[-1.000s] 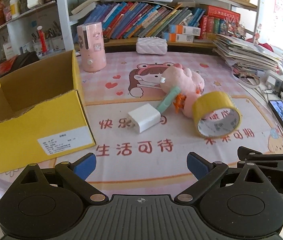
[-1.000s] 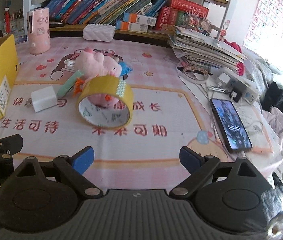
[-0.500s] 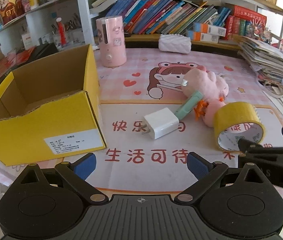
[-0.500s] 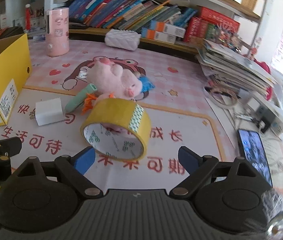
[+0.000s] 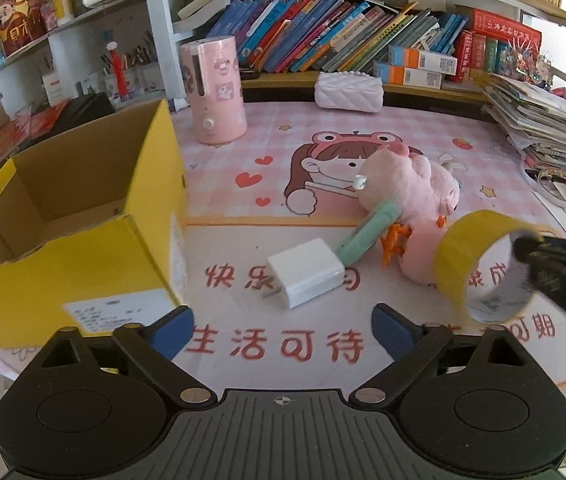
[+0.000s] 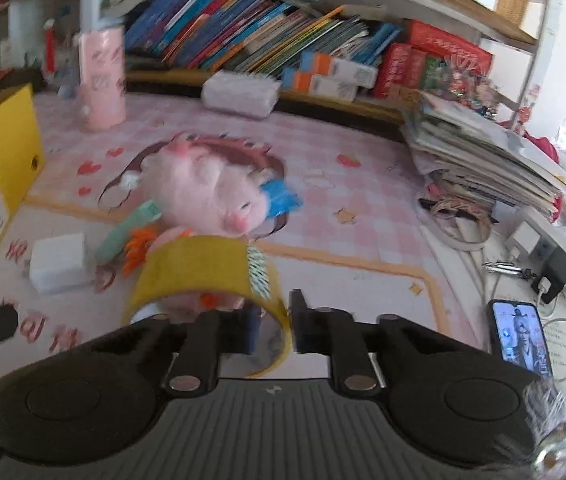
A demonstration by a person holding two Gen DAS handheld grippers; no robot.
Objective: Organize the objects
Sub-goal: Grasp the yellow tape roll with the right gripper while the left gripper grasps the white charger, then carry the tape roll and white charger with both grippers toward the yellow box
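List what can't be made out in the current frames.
- Yellow box interior: left wrist view, front wall hides the floor; the right wrist view crops it at the left edge.
- Tape roll grip: right wrist view, motion blur; right gripper jaws straddle the wall, but pad contact is unclear.
- Box label: print too small and blurred.
- Phone screen: too small.

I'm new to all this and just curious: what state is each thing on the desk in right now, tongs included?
Right tongs: just closed, clamped on the tape roll's wall.
Tape roll: on edge, gripped.
Left tongs: open, holding nothing.
Yellow box: open-topped, looks empty.
White charger: lying loose on the mat.
Pink plush: lying on its side.
Phone: screen lit.
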